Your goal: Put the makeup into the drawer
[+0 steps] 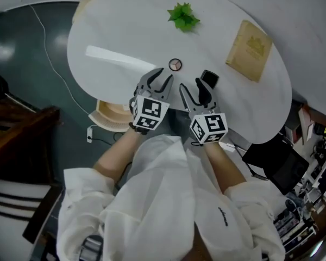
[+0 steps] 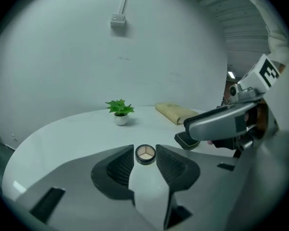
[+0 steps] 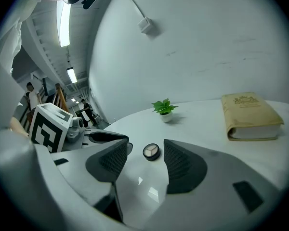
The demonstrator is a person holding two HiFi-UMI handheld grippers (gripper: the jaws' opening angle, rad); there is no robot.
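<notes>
A small round makeup compact (image 1: 175, 64) with pale shades lies on the round white table (image 1: 98, 31). A black makeup case (image 1: 208, 79) lies to its right. My left gripper (image 1: 162, 76) hovers just short of the round compact (image 2: 145, 154), open, with nothing between its pads. My right gripper (image 1: 189, 85) is beside it, also open and empty, and its right finger stands next to the black case (image 2: 185, 139). In the right gripper view the round compact (image 3: 151, 151) lies on the table beyond the fingertips. No drawer is clearly visible.
A small green plant (image 1: 183, 16) and a tan book (image 1: 250, 50) stand farther back on the table. A pale wooden thing (image 1: 111, 115) shows under the table's near-left edge. A dark wooden chair (image 1: 16, 126) is at the left, clutter (image 1: 309, 162) at the right.
</notes>
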